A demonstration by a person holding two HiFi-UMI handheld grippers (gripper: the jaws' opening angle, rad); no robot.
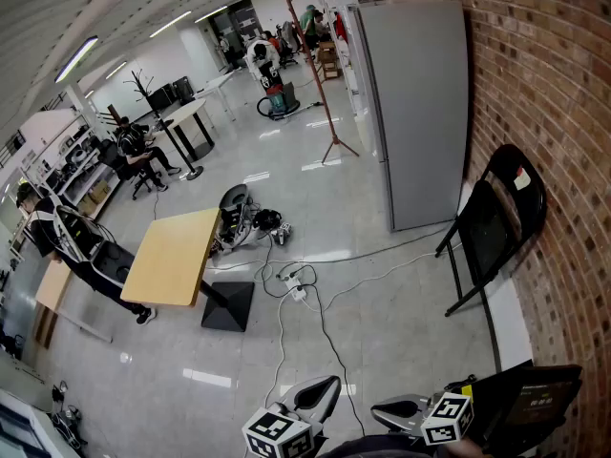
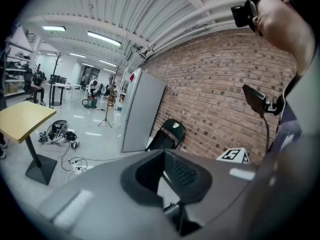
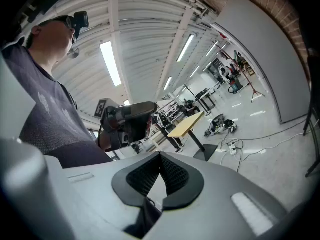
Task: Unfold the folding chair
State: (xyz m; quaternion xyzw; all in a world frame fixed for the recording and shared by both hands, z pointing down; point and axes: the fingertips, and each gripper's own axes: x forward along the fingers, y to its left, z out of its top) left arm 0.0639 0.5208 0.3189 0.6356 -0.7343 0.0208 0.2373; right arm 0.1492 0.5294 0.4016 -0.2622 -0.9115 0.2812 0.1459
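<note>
Head view: glossy floor (image 1: 382, 322), chair (image 1: 489, 229) against brick wall (image 1: 544, 84) (left claw (image 1: 329, 385), right claw (image 1: 380, 411) closed).

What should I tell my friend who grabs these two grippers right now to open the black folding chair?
Left gripper: fingers shut, holding nothing, low in front of the person.
Right gripper: fingers shut, holding nothing, beside the left one.
Folding chair: folded, leaning on the brick wall, next to the tall grey cabinet. Neither gripper touches it.
Done: nothing yet.
Left: go to the chair, open the fingers, take hold of it and unfold it.
</note>
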